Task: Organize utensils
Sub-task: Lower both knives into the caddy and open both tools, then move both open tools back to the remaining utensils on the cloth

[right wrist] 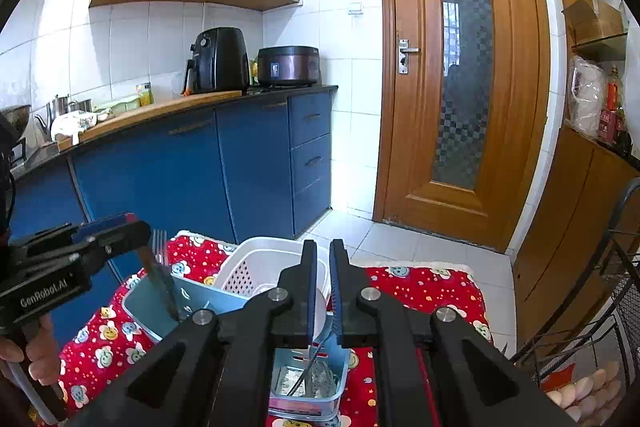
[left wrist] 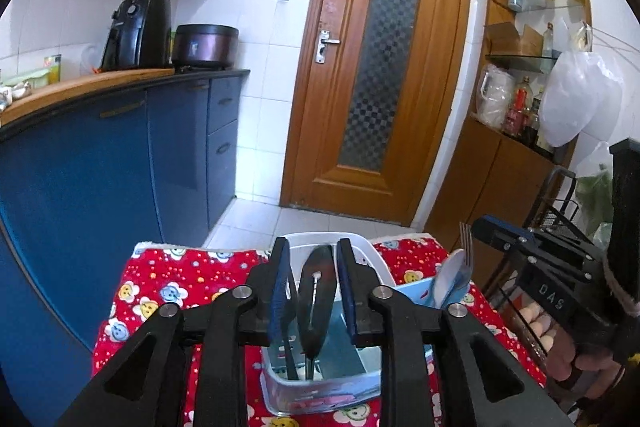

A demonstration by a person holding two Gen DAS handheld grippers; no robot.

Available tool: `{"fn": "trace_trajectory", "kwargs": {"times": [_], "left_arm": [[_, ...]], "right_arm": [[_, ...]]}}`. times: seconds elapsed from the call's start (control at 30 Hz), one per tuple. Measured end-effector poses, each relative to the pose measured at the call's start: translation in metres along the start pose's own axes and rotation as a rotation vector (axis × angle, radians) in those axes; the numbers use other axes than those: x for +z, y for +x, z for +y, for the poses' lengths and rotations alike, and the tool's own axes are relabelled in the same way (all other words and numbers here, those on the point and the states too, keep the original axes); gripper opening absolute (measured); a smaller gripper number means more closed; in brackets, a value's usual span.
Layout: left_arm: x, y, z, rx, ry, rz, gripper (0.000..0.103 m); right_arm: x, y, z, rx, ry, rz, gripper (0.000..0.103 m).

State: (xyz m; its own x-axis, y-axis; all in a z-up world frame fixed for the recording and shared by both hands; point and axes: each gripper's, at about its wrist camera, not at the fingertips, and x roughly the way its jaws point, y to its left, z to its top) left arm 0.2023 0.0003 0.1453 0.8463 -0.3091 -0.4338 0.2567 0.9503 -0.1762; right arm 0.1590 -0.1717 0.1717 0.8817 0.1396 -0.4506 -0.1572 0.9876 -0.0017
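Note:
A light blue utensil holder (left wrist: 320, 383) stands on a red flowered cloth (left wrist: 160, 291), with a white perforated basket (right wrist: 256, 267) behind it. In the left wrist view my left gripper (left wrist: 312, 287) stands over one compartment with its jaws apart around a dark utensil (left wrist: 316, 303) that stands upright in the holder. A fork (left wrist: 466, 247) and a white spoon (left wrist: 450, 277) stand in the right compartment. My right gripper (right wrist: 323, 291) is nearly shut around the white spoon (right wrist: 320, 311) above the holder (right wrist: 308, 383). My left gripper also shows in the right wrist view (right wrist: 136, 231).
Blue kitchen cabinets (right wrist: 180, 179) with an air fryer (right wrist: 218, 61) and a cooker (right wrist: 288, 65) on the counter lie to the left. A wooden door (right wrist: 460, 79) is ahead. A wire rack (right wrist: 580, 327) with eggs and wooden shelves (left wrist: 532, 39) stand at the right.

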Motion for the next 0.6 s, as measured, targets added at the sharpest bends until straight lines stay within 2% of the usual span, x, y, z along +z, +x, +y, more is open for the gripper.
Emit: {"fn": "trace_trajectory", "kwargs": {"times": [0.03,0.1,0.3,0.6], "left_arm": [[0.0,-0.001,-0.001,0.001,0.001,0.0,0.034],[0.001,-0.006,-0.002,0.0,0.004,-0.005,0.037],[0.0,-0.022,-0.003,-0.01,0.015,-0.001,0.04],[-0.016,-0.047,-0.009,-0.014,0.028,0.054,0.041]], "right_arm": [[0.001,-0.002,0.0,0.0,0.0,-0.004,0.009],[0.004,-0.009,0.0,0.0,0.005,-0.02,0.011],[0.005,-0.031,0.0,0.011,0.023,-0.031,0.013],[-0.019,-0.051,0.002,0.055,0.05,0.057,0.013]]}}
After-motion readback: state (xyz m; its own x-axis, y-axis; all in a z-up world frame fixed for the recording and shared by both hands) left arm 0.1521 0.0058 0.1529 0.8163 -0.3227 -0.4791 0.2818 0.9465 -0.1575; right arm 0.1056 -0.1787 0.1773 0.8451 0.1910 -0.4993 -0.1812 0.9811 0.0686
